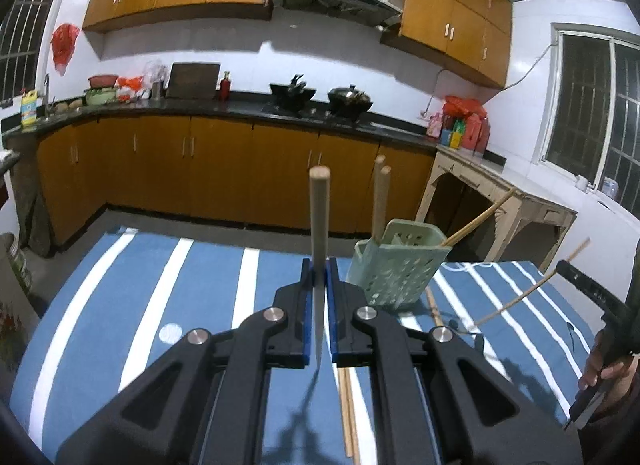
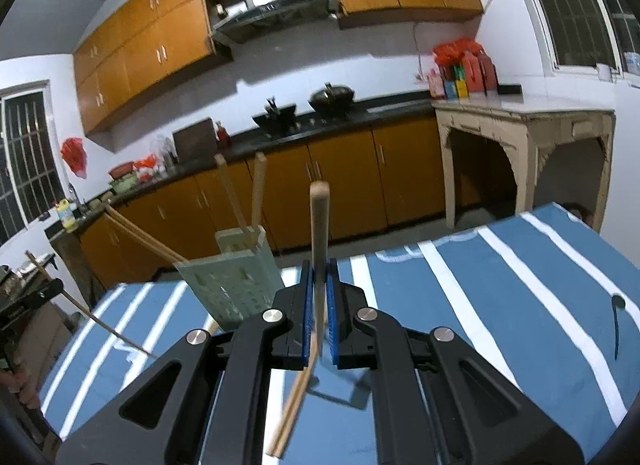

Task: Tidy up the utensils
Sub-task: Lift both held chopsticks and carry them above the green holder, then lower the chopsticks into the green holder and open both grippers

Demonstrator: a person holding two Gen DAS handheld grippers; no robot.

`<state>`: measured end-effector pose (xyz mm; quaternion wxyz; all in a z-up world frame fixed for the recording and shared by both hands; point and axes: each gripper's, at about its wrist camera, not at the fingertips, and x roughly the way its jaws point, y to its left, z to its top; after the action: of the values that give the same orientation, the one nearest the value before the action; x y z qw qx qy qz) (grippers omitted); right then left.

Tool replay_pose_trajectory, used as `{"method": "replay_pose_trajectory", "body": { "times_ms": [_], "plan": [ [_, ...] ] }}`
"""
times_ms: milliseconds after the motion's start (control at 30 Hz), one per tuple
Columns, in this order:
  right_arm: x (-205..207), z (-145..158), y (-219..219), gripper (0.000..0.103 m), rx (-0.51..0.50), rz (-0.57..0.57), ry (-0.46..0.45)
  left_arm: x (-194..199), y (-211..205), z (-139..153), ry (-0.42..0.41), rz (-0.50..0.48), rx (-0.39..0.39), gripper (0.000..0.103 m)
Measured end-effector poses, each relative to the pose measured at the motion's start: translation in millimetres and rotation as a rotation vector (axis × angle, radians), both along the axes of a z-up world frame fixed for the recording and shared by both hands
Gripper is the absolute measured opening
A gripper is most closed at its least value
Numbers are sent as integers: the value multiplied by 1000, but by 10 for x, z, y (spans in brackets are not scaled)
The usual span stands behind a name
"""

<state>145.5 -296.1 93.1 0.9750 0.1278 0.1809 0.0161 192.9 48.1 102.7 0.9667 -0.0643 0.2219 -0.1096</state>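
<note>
The left gripper (image 1: pixel 319 265) has its fingers clenched on one chopstick (image 1: pixel 319 225), upright above the blue striped table (image 1: pixel 208 289). Just right stands the green holder (image 1: pixel 394 265) – four chopsticks lean in it, two more lie on the cloth beside it. The right gripper (image 2: pixel 319 267) – fingers clamped too – holds another chopstick (image 2: pixel 319 225).

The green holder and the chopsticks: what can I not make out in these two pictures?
- Green holder: its inside bottom is hidden by its own walls in both views.
- Chopstick in the left gripper: its lower tip is hidden behind the gripper.
- Chopstick in the right gripper: blurred.
- Loose chopsticks on the striped cloth: partly covered by the gripper, count unclear.
</note>
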Motion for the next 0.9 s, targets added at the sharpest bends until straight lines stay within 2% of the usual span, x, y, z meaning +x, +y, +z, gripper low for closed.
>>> {"method": "replay_pose_trajectory", "body": {
  "times_ms": [233, 533, 667, 900],
  "plan": [
    [-23, 444, 123, 8, 18, 66, -108, -21, -180, 360, -84, -49, 3, 8],
    [89, 903, 415, 8, 0, 110, -280, 64, -469, 805, -196, -74, -57, 8],
    [239, 893, 445, 8, 1, 89, -311, 204, -563, 934, -252, -40, -81, 8],
    [466, 825, 459, 8, 7, 57, -339, 494, -636, 949, -282, 9, -136, 8]
  ]
}}
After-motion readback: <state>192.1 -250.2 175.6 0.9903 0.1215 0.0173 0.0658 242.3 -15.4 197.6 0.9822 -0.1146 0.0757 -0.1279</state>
